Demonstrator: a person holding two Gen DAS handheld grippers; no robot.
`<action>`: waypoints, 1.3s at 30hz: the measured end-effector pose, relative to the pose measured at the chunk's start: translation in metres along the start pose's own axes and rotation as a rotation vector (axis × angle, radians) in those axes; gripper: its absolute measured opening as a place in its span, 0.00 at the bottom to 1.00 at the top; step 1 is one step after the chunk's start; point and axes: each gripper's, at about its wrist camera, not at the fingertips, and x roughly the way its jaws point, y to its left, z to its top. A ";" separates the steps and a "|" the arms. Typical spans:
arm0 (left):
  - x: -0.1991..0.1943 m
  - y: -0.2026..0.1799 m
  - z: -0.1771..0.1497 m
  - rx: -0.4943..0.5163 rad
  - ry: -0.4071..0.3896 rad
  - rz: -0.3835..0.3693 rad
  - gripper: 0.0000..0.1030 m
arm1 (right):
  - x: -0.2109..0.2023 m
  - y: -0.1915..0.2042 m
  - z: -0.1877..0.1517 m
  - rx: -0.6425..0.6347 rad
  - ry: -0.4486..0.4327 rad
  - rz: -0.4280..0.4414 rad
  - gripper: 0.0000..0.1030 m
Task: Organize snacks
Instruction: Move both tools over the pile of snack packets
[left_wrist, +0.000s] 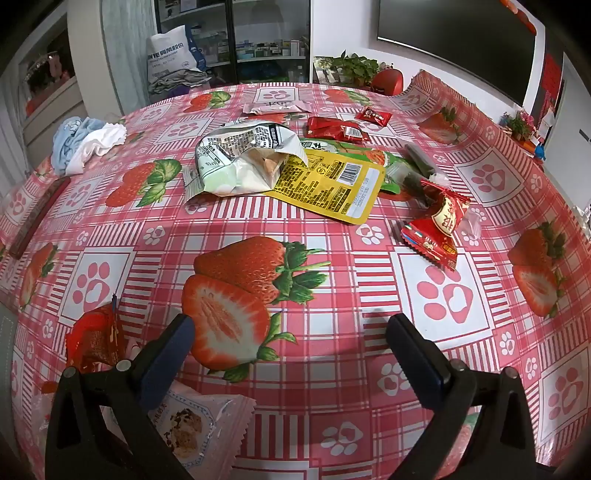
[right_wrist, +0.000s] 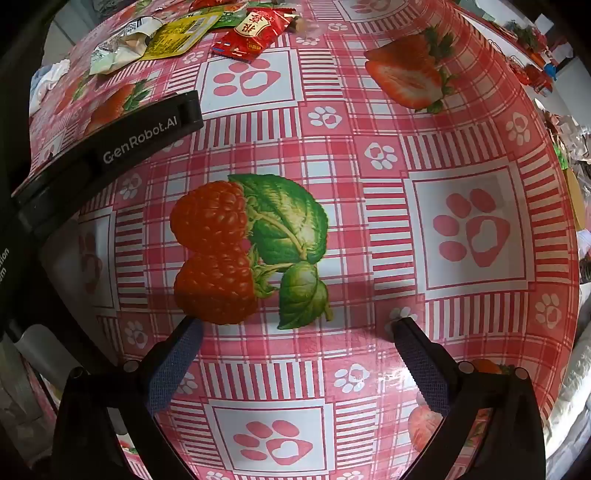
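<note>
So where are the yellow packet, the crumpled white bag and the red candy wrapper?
yellow packet (left_wrist: 328, 184), left wrist view, on its printed back.
crumpled white bag (left_wrist: 243, 155), left wrist view, on its creased middle.
red candy wrapper (right_wrist: 251, 33), right wrist view, on its label.

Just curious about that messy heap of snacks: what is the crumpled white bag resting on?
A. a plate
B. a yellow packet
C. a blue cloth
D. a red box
B: in the left wrist view the crumpled white bag overlaps the flat yellow packet printed with a barcode.
</note>
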 end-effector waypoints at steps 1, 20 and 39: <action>0.000 0.000 0.000 0.001 0.000 0.001 1.00 | 0.000 0.000 0.000 -0.001 0.000 0.000 1.00; 0.005 0.000 0.014 0.034 0.120 -0.006 1.00 | 0.009 -0.003 0.020 0.001 0.074 0.004 1.00; -0.102 0.135 -0.031 0.338 0.445 -0.103 1.00 | -0.025 0.014 0.000 0.085 0.159 0.102 1.00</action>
